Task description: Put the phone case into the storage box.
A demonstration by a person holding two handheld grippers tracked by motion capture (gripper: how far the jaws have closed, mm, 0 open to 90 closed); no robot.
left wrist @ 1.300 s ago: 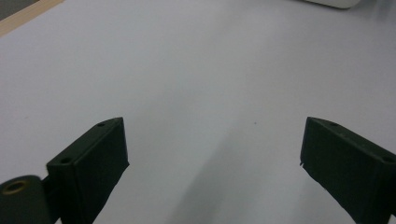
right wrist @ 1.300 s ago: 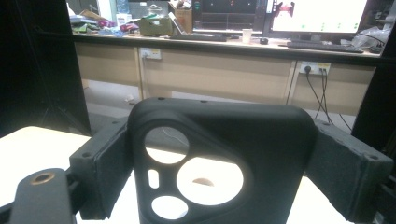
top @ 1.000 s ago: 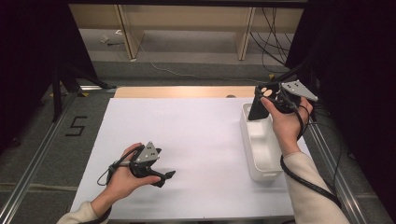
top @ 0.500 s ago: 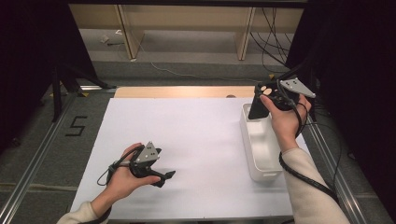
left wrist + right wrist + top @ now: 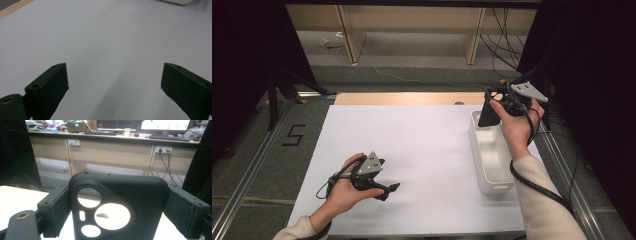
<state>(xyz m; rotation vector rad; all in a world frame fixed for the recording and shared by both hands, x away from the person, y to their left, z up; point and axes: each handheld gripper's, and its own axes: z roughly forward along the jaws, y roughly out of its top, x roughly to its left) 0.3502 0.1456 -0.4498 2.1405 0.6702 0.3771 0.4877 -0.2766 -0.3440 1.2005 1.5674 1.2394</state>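
I have the right gripper clamped on a black soft-plastic phone case with round camera cut-outs, its two pads pressing the case's side edges so that it stands upright between them, cut-outs toward the camera. In the high view the case hangs below my right hand, above the far end of the long white rectangular plastic bin that sits under and just behind the gripper. I judge the step in hand to be moving the case relative to that bin, either lifting it clear or lowering it in; the pictures alone do not tell me which. To do it well I keep the squeeze even, since a flexible case can bow and slip out from between flat pads, and I travel straight up or down so the lower edge does not catch the bin's rim. The left gripper is spread wide with nothing between its jaws, resting low over the white table sheet, far to the side of the bin; I leave it parked there, out of the right arm's path.
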